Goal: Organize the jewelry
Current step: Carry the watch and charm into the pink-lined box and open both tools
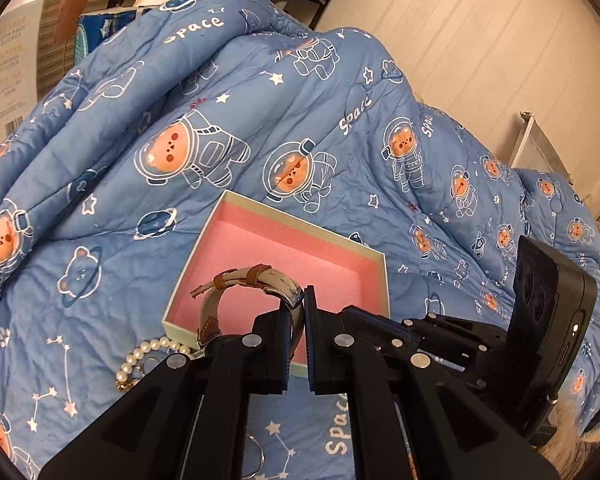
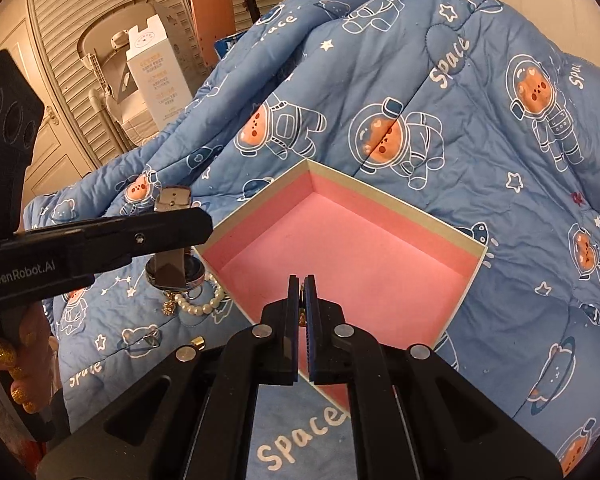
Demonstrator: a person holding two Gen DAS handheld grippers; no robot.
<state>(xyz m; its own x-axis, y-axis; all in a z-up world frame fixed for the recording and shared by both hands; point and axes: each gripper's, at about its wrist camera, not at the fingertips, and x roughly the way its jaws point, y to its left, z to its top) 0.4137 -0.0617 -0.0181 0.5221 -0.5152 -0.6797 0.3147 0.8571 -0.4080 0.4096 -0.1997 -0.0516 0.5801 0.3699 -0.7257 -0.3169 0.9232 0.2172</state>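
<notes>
My left gripper (image 1: 304,308) is shut on the beige strap of a wristwatch (image 1: 236,280) with brown leather loops, held above the near edge of an open box (image 1: 300,222) lined in pink. From the right wrist view that left gripper (image 2: 204,222) comes in from the left, and the watch (image 2: 172,268) hangs from it, buckle up. My right gripper (image 2: 301,292) hovers over the box's (image 2: 380,196) near corner, shut, with a small gold piece (image 2: 301,315) showing between its fingers. A pearl bracelet (image 1: 148,354) (image 2: 200,306) lies on the quilt beside the box.
Everything rests on a rumpled blue space-bear quilt (image 1: 260,120) that rises in a heap behind the box. A metal ring (image 1: 260,456) and a small gold item (image 2: 198,342) lie on the quilt nearby. A hand with gold-painted nails (image 2: 8,360) holds the left tool.
</notes>
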